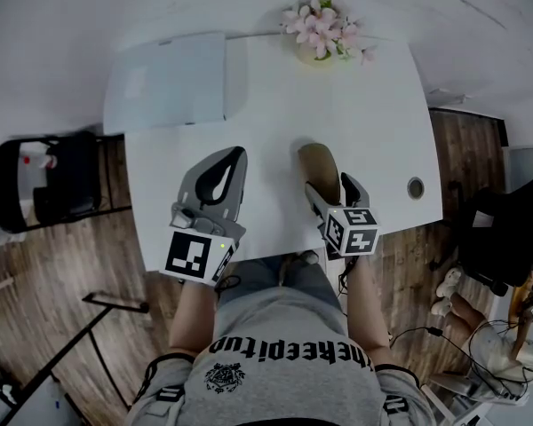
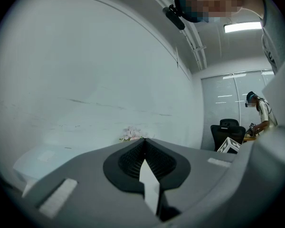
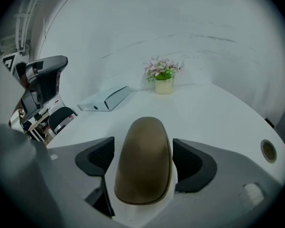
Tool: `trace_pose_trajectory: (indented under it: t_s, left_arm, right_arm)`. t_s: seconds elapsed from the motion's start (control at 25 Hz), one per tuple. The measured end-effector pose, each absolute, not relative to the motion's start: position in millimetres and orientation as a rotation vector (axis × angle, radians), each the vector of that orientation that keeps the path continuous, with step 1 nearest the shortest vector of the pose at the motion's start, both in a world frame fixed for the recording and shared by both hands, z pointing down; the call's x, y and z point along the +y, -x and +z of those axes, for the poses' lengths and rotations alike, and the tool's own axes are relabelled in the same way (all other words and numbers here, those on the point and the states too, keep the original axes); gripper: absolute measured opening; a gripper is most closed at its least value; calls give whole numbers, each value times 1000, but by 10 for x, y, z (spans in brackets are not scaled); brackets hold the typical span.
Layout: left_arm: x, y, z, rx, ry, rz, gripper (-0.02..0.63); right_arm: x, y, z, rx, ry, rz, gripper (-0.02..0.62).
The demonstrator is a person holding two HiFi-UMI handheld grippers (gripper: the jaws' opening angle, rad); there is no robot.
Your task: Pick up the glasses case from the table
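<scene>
A brown, oval glasses case (image 1: 319,166) (image 3: 144,161) lies on the white table (image 1: 355,114), near its front edge. My right gripper (image 1: 333,192) (image 3: 143,146) is open and tilted down over the case. Its two dark pads stand on either side of the case, with a narrow gap showing at each side. To the left of the case my left gripper (image 1: 238,156) (image 2: 143,141) hovers level above the table, shut, with nothing between its jaws.
A pot of pink flowers (image 1: 320,29) (image 3: 163,75) stands at the table's far edge. A flat white box (image 1: 169,82) (image 3: 107,99) lies at the far left corner, and a round cable hole (image 1: 415,187) (image 3: 268,151) sits at the right. Office chairs (image 1: 44,185) flank the table.
</scene>
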State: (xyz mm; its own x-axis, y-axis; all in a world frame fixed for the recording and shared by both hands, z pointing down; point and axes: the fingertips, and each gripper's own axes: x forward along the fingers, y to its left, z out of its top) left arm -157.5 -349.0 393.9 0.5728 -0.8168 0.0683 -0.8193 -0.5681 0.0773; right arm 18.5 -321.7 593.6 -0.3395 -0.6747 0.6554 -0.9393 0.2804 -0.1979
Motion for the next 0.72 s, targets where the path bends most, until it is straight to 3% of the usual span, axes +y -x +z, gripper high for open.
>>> trace_pose_trajectory:
  t_s: [0.72]
  left_arm:
    - [-3557,1674,4033,-1417,-2675,77,20]
  right_arm:
    - [-3291,-135,6330,-2022,-1411,822,421]
